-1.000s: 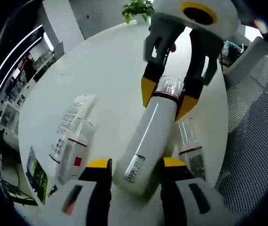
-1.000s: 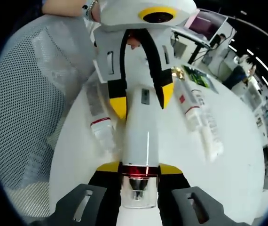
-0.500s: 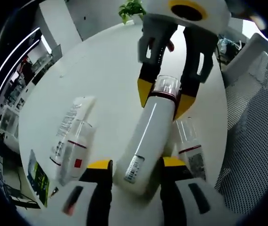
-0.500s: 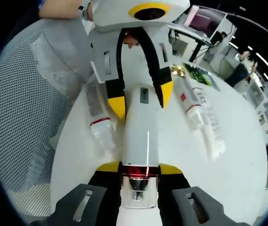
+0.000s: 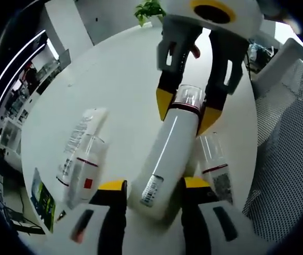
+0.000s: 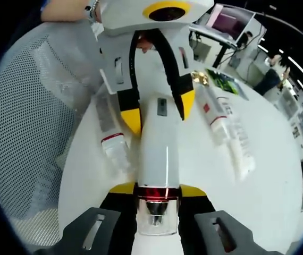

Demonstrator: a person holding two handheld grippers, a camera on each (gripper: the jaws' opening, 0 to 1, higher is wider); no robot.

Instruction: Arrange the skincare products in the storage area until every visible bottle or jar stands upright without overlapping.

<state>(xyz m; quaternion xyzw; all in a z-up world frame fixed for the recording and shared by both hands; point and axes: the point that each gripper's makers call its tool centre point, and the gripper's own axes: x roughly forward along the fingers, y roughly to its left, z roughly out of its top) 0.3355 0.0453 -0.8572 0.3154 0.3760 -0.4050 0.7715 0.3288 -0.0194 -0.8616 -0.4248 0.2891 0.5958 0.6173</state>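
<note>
- Tall bottle (image 5: pixel 167 159): glossy white body, dark red band under a clear cap; black barcode patch near its base.
- Left gripper (image 5: pixel 150 188): yellow tips, black jaws, white housing.
- Right gripper (image 6: pixel 152 190): same yellow tips on black; grey housing nearer the lens.
- Tube (image 5: pixel 80 141) at left: white with grey print, thin red line and a small red square, clear cap.
- Small bottle (image 5: pixel 215 170) at right: clear, red line, dark speckled label, possibly a code.
- Table (image 5: pixel 119 79): plain white.
- Chair (image 6: pixel 29 122): pale mesh, dotted pattern.
- Plant (image 5: pixel 149 9), far: green.
</note>
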